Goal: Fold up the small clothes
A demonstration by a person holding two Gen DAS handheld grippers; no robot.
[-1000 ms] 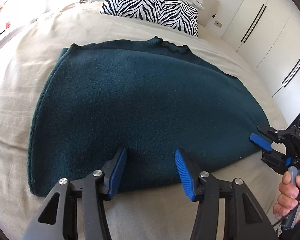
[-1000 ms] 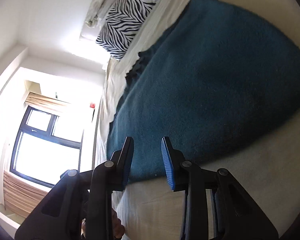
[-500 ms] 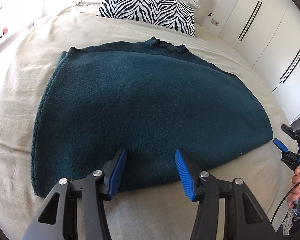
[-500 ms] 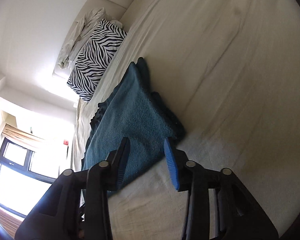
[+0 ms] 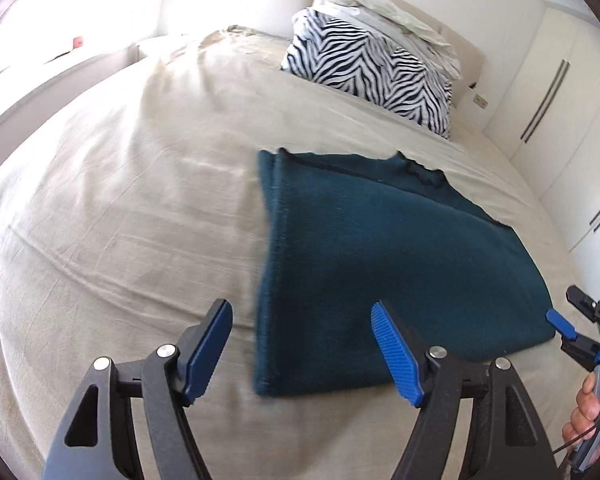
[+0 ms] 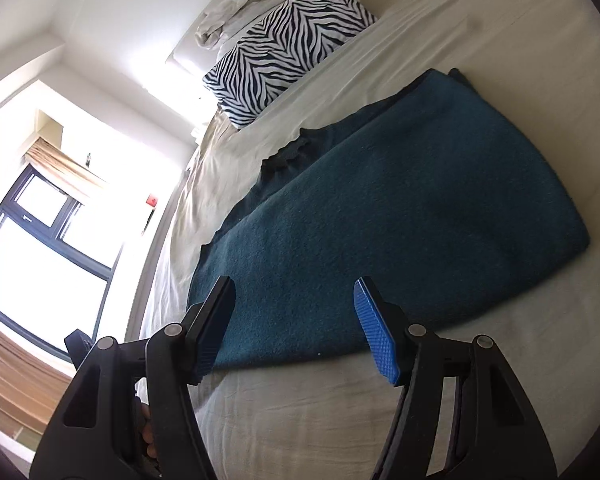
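A dark teal knitted garment (image 5: 380, 264) lies flat on the beige bed sheet (image 5: 120, 208), folded into a long panel with its scalloped neckline toward the zebra-striped pillow (image 5: 372, 76) at the head of the bed. The left tongs (image 5: 302, 350) hang over its near left corner with their blue pads spread wide, gripping nothing. The right tongs (image 6: 294, 328) hover at the opposite near edge, likewise spread apart and empty. White wardrobe doors (image 5: 560, 112) stand beside the bed.
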